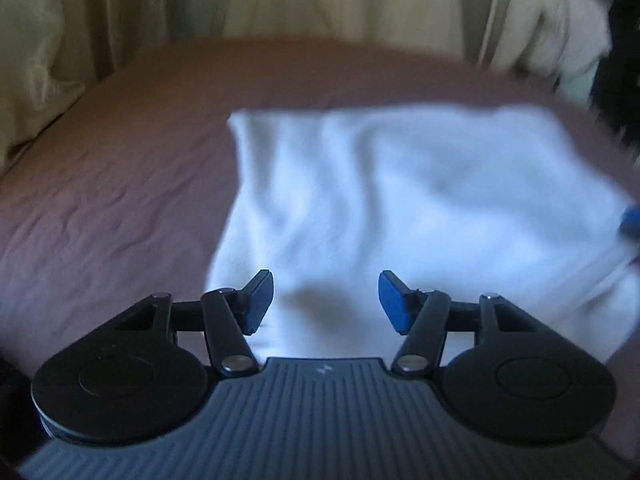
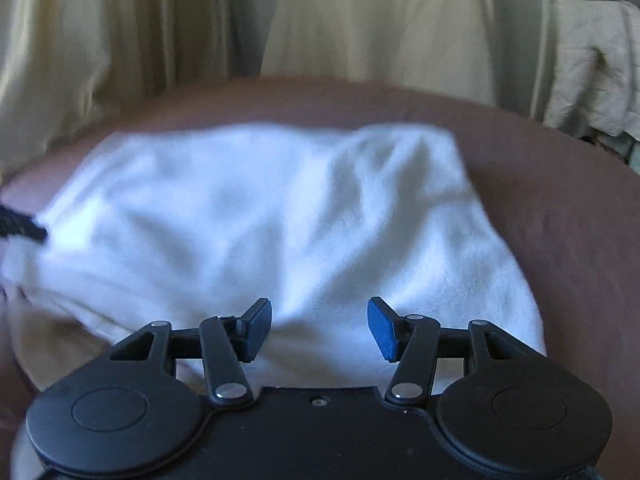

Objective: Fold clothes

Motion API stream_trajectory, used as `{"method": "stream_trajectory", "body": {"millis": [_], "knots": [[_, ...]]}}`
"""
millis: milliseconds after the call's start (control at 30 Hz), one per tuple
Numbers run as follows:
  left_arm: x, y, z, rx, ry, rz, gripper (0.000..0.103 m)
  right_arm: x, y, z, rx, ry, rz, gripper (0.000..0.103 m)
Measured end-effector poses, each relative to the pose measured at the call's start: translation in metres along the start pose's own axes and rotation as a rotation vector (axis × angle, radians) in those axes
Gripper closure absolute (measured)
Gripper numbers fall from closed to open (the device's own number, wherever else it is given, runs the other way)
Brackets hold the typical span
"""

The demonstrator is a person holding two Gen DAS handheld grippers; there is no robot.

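Observation:
A white cloth (image 1: pixel 400 200) lies spread and wrinkled on a brown bed sheet (image 1: pixel 100 200). My left gripper (image 1: pixel 326 300) is open and empty above the cloth's near left edge. My right gripper (image 2: pixel 320 326) is open and empty above the cloth's (image 2: pixel 260 220) near edge. In the left wrist view a blue fingertip of the right gripper (image 1: pixel 630 220) shows at the cloth's right edge. In the right wrist view a dark part of the left gripper (image 2: pixel 20 226) shows at the cloth's left edge. Both views are blurred.
Beige curtains (image 1: pixel 280 0) hang behind the bed. A pale crumpled pile of fabric (image 2: pixel 592 72) sits at the back right, also in the left wrist view (image 1: pixel 552 28). The brown sheet (image 2: pixel 560 200) runs around the cloth on all sides.

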State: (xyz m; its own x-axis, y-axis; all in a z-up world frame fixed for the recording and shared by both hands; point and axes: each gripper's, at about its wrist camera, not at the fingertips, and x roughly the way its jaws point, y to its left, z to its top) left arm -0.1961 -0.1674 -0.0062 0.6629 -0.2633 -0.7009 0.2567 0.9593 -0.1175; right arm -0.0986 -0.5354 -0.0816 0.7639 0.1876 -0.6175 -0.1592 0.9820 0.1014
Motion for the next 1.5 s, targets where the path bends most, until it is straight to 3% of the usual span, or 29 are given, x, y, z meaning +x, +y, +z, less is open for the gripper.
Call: {"method": "stream_trajectory", "body": {"millis": [33,100,233,367,433,500,533,567,600,667,767,867,1067,1233,1333,1367,1400,1500], "knots": [[-0.010,-0.008,-0.002,-0.019,-0.031,-0.032,0.045,-0.011,0.006,-0.001,-0.006,-0.014,0.033,0.044],[-0.016,-0.026,-0.016,0.005,-0.001,-0.110,0.045,-0.034,0.019,-0.006,-0.029,-0.030,0.105,0.044],[-0.026,-0.063,-0.044,0.057,0.063,-0.266,0.046,-0.051,0.024,-0.033,-0.102,0.064,0.109,0.044],[0.005,-0.083,-0.055,0.094,0.171,-0.269,0.047,-0.037,0.019,-0.046,-0.044,0.097,0.112,0.045],[0.022,-0.089,-0.054,0.035,0.187,-0.268,0.047,-0.023,0.015,-0.048,0.013,0.098,0.114,0.045],[0.032,-0.099,-0.057,0.055,0.188,-0.212,0.048,-0.009,0.010,-0.051,0.070,0.099,0.116,0.046],[0.038,-0.104,-0.058,0.066,0.188,-0.183,0.066,-0.003,0.008,-0.053,0.099,0.100,0.117,0.052],[0.039,-0.110,-0.060,0.115,0.173,-0.127,0.087,-0.005,0.011,-0.052,0.079,0.080,0.095,0.082],[0.032,-0.107,-0.062,0.111,0.168,-0.134,0.089,-0.009,0.016,-0.052,0.047,0.055,0.066,0.092],[0.017,-0.100,-0.064,0.099,0.161,-0.155,0.091,-0.019,0.025,-0.050,-0.018,0.005,0.008,0.093],[0.007,-0.097,-0.070,0.110,0.169,-0.164,0.091,-0.021,0.020,-0.073,-0.038,0.042,-0.002,0.096],[0.022,-0.111,-0.081,0.202,0.208,-0.120,0.091,-0.022,0.015,-0.098,-0.053,0.087,-0.006,0.097],[-0.007,-0.114,-0.082,0.280,0.135,-0.128,0.089,-0.023,0.020,-0.099,-0.109,0.070,-0.013,0.095],[-0.040,-0.090,-0.076,0.133,0.060,-0.240,0.089,-0.037,0.007,-0.094,-0.079,0.103,0.053,0.091],[-0.050,-0.069,-0.062,-0.020,-0.023,-0.286,0.088,-0.050,-0.007,-0.087,0.018,0.107,0.127,0.080],[-0.049,-0.067,-0.054,-0.043,-0.053,-0.283,0.088,-0.055,-0.012,-0.084,0.059,0.104,0.152,0.070],[-0.048,-0.066,-0.046,-0.064,-0.083,-0.278,0.088,-0.055,-0.014,-0.078,0.081,0.082,0.148,0.060],[-0.033,-0.074,-0.020,-0.043,-0.129,-0.260,0.088,-0.054,-0.016,-0.060,0.132,0.002,0.111,0.056]]}}
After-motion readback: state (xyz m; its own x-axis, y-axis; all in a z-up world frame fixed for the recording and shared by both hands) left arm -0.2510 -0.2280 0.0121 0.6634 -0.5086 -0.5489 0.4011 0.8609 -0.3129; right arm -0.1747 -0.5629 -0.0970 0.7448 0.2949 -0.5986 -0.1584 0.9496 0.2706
